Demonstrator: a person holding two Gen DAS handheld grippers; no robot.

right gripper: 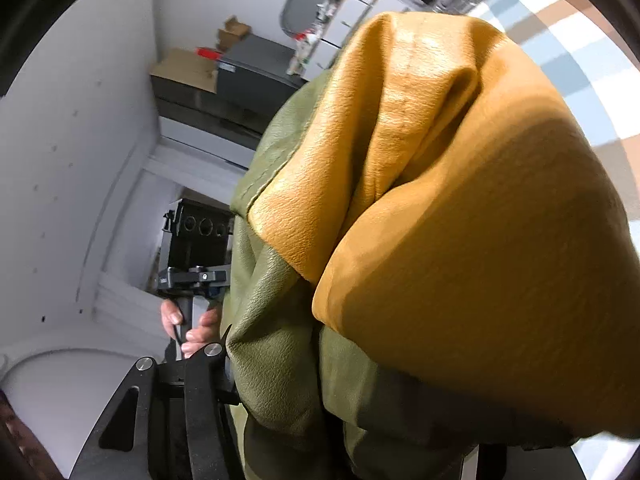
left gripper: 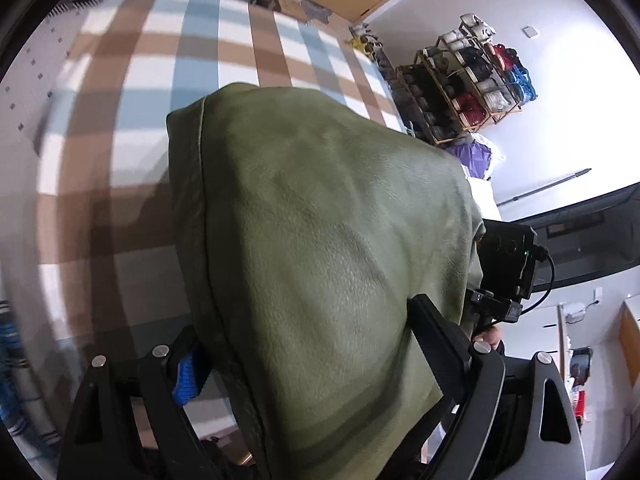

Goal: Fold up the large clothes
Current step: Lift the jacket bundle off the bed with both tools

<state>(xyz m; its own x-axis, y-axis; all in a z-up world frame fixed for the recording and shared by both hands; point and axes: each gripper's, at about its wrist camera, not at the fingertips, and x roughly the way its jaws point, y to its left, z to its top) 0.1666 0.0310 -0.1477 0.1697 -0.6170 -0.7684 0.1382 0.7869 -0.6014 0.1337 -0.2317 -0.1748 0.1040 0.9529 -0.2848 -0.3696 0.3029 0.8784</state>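
checked rug (left gripper: pixel 208 52), shoe rack (left gripper: pixel 460 80) (full), cardboard boxes (right gripper: pixel 188 68)

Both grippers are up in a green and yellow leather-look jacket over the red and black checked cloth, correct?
Not quite: the checked cloth is brown, blue and white, as the left wrist view shows. The green and yellow leather-look jacket does drape over the left gripper and right gripper.

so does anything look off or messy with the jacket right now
Nothing looks damaged or spilled. The jacket is bunched rather than flat: in the right wrist view its mustard panel is creased into deep folds over the green, and it drapes over both cameras.
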